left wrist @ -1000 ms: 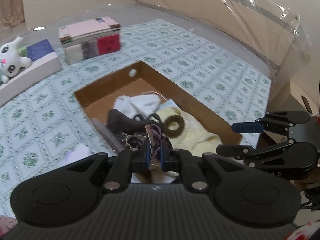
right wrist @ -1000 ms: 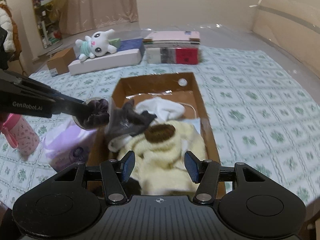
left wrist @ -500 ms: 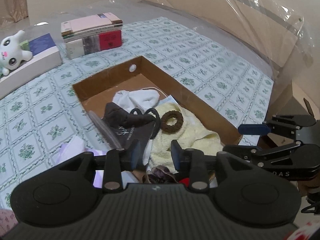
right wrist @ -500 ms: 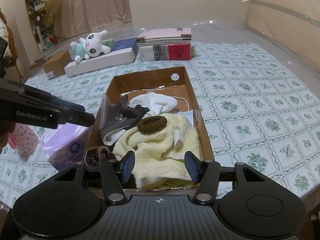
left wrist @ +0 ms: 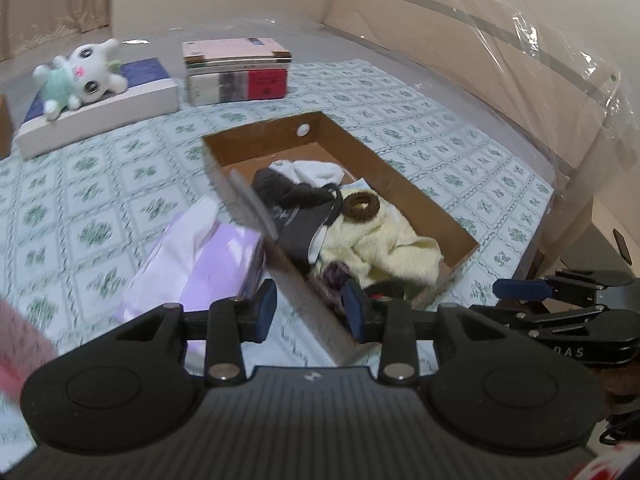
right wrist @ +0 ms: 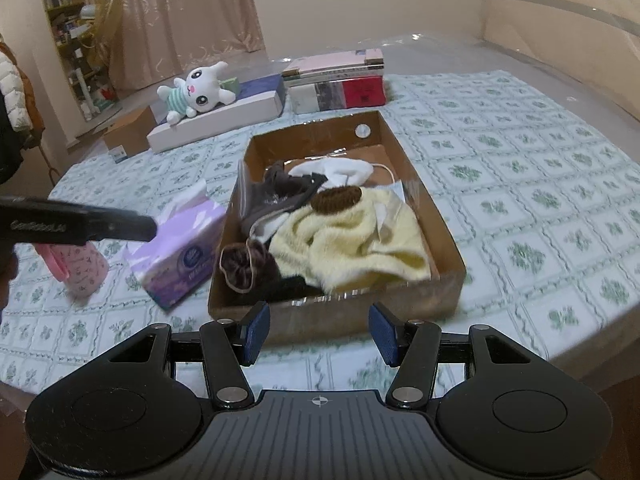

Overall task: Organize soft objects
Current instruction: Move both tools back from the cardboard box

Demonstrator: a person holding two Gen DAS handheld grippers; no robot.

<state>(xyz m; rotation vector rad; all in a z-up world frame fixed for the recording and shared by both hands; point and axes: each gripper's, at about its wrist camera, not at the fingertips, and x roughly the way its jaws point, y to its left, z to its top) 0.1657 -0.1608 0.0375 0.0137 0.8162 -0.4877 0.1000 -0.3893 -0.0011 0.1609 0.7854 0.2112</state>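
left gripper (left wrist: 309, 307): jaws parted, just opening, empty | cardboard box (left wrist: 404, 176): clothes inside

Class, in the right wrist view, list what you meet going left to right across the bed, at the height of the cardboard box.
Pink bottle → purple tissue pack → dark brown scrunchie → pale yellow fluffy garment → right wall of the cardboard box.

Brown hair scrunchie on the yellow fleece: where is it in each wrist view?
Left wrist: brown scrunchie lies just right of centre, on the yellow fleece inside the cardboard box.
Right wrist: brown scrunchie lies at centre, on the fleece's far edge.
Shared landmark: the white sticker on the box's far wall.
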